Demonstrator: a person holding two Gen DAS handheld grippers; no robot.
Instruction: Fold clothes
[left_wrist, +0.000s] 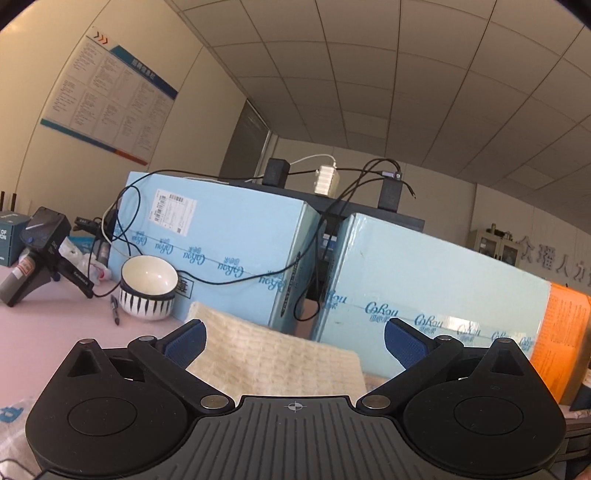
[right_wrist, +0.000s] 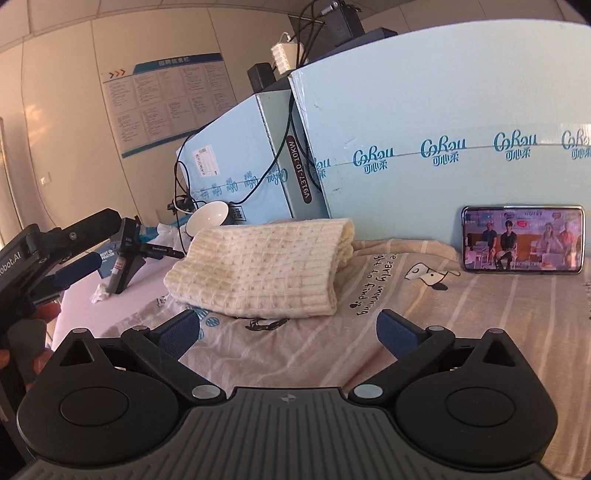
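Sweater (right_wrist: 266, 266) lies folded at twelve o'clock on striped cloth (right_wrist: 406, 325); folding looks done; both hand-held grippers, left (left_wrist: 293, 339) and right (right_wrist: 288, 332), released, empty.

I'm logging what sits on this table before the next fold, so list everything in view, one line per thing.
folded knit garment: one, cream, on the patterned sheet, in front of both grippers
patterned sheet: one, beige with stripes and cartoon prints, spread under the garment
phone: one, dark frame, screen lit, leaning on the right carton
cartons: two, light blue, standing behind the garment
orange box: one, right of the cartons
bowl: one, white with black stripes, left of the cartons
pen: one, dark, beside the bowl
black stand: one, far left
wall poster: one, white and blue
left gripper: black, blue pads, open, empty
right gripper: black, blue pads, open, empty
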